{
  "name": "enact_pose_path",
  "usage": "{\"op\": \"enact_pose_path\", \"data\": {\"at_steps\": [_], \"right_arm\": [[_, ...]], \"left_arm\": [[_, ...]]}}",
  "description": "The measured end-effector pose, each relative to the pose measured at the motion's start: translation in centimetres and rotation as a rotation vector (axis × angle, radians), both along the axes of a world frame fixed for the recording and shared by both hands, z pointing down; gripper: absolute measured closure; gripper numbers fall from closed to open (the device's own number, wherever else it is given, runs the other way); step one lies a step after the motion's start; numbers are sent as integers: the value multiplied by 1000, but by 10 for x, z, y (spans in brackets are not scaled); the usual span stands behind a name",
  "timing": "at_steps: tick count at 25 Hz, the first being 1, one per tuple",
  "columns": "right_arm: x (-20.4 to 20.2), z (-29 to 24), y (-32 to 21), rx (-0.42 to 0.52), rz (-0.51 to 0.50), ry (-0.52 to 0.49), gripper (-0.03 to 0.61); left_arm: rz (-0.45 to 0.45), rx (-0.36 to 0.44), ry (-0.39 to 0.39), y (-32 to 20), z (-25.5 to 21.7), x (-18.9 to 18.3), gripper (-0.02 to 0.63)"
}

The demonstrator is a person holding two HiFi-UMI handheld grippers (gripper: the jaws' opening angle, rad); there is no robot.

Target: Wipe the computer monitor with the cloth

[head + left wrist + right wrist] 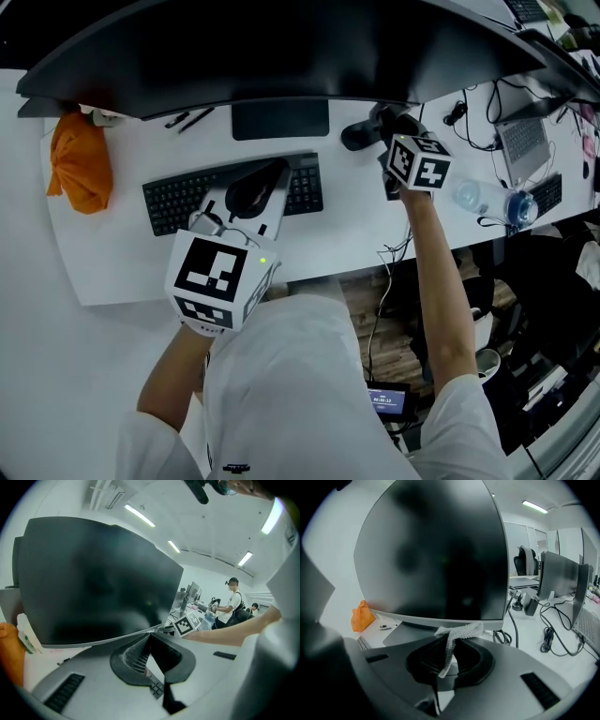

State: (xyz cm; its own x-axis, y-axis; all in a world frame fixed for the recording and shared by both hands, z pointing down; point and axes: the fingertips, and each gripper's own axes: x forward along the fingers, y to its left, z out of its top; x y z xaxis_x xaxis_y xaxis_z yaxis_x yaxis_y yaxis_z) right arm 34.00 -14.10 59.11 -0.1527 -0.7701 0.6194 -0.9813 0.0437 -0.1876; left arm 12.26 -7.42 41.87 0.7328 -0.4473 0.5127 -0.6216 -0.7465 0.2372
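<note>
Monitor [281, 47] stands dark along the desk's far edge. Left gripper [255, 183] hovers over the keyboard [178, 197], jaws slightly apart, empty. Right gripper [452, 641], right of it near the monitor, pinches a white cloth [461, 631].

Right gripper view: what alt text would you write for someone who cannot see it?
The right gripper pinches a strip of white cloth in front of a large dark monitor on a white desk. An orange bundle lies far left; cables trail on the right.

two grippers [248, 187] [377, 129], maybe two cloths [457, 634] [80, 164]
</note>
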Motion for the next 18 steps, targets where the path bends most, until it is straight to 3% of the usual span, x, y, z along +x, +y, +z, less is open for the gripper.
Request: {"op": "enact_pose_path", "data": {"at_steps": [18], "right_arm": [[-63, -5, -14, 13, -46, -43, 552]], "left_arm": [[-15, -6, -4, -6, 1, -35, 595]]}}
